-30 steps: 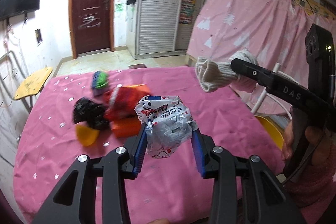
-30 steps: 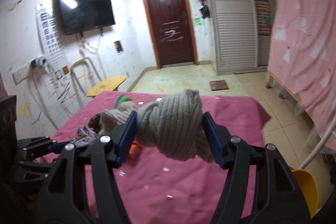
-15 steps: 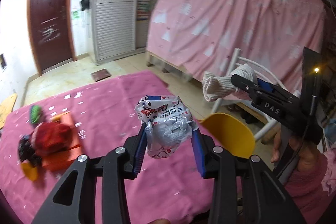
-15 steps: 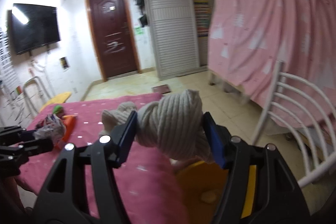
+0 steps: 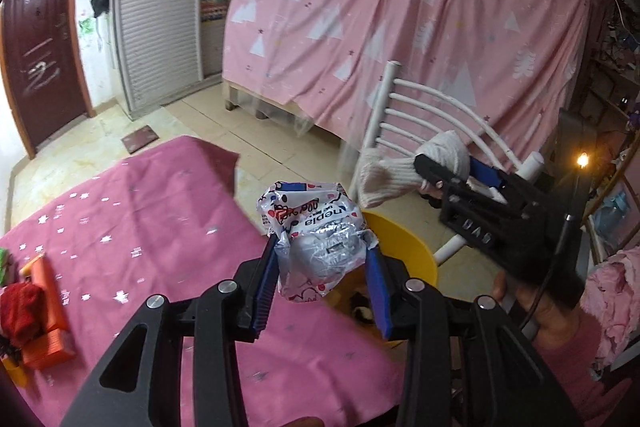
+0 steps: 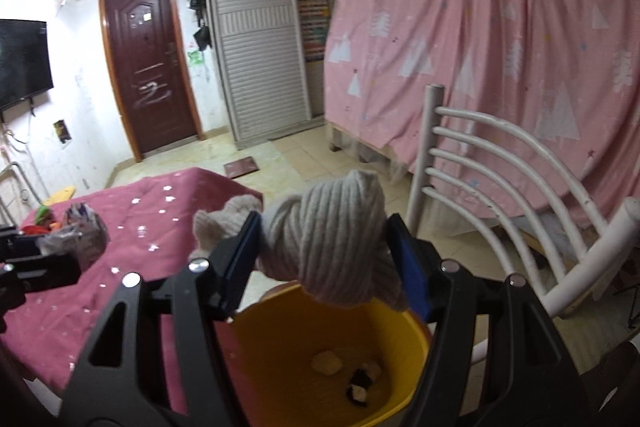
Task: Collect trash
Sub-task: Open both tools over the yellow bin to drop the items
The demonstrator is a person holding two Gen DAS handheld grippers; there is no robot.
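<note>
Your right gripper (image 6: pixel 324 259) is clamped on a knotted grey ribbed sock (image 6: pixel 332 247), held directly above the yellow plastic bin (image 6: pixel 280 339) standing off the bed's corner, so a release should drop it in. Scraps already lie on the bin floor. Your left gripper (image 5: pixel 322 267) pinches a crumpled printed foil wrapper (image 5: pixel 316 239), its jaws narrowly set, over the pink bedspread (image 5: pixel 140 227) edge beside the bin rim. Red and orange items (image 5: pixel 36 311) sit at the bed's far side, uncollected.
</note>
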